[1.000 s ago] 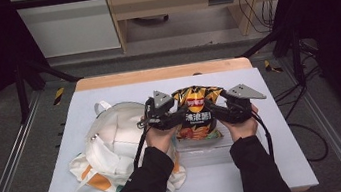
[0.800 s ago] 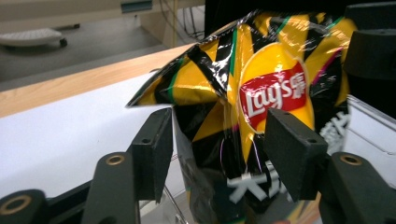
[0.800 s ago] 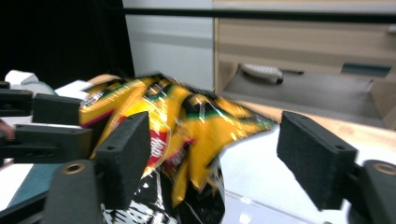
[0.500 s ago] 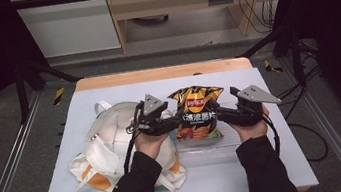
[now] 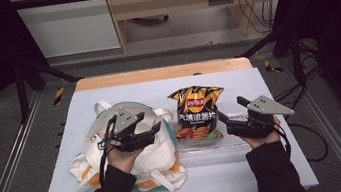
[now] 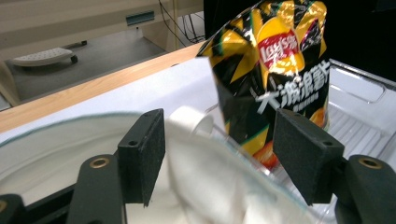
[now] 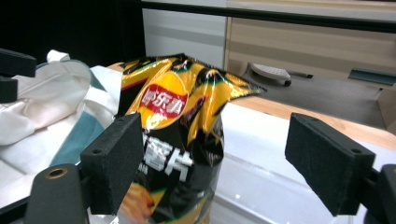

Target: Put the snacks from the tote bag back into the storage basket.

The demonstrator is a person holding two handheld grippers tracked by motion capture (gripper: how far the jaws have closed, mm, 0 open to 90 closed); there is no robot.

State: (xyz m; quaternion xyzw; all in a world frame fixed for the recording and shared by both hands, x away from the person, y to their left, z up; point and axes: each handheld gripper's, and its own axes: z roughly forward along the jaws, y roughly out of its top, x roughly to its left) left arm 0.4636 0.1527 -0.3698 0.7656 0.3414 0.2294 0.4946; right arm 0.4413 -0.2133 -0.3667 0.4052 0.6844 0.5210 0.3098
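Observation:
A black and orange chip bag (image 5: 197, 112) stands upright at the left end of a clear plastic tray (image 5: 216, 146) in the middle of the white table. My left gripper (image 5: 159, 128) hovers over a white tote bag (image 5: 140, 163) and points right at the chips. Its jaws have just been opening, and in the left gripper view it (image 6: 224, 156) is open, with white fabric and the chip bag (image 6: 271, 70) beyond the pads. My right gripper (image 5: 231, 111), right of the bag, points left. Its jaws have also just been opening, and it (image 7: 219, 163) is open, well clear of the chip bag (image 7: 180, 135).
The tote bag (image 7: 46, 107) lies crumpled on the left half of the table, with a curved clear rim (image 6: 56, 126) around its top. The table's wooden far edge (image 5: 160, 73) borders the floor, where a desk and cables stand. Metal frame rails run along both sides.
Both grippers have drawn sideways away from the chip bag, the left one leftward over the tote bag, the right one rightward. Their jaws stand wider. The chip bag stays upright in the tray.

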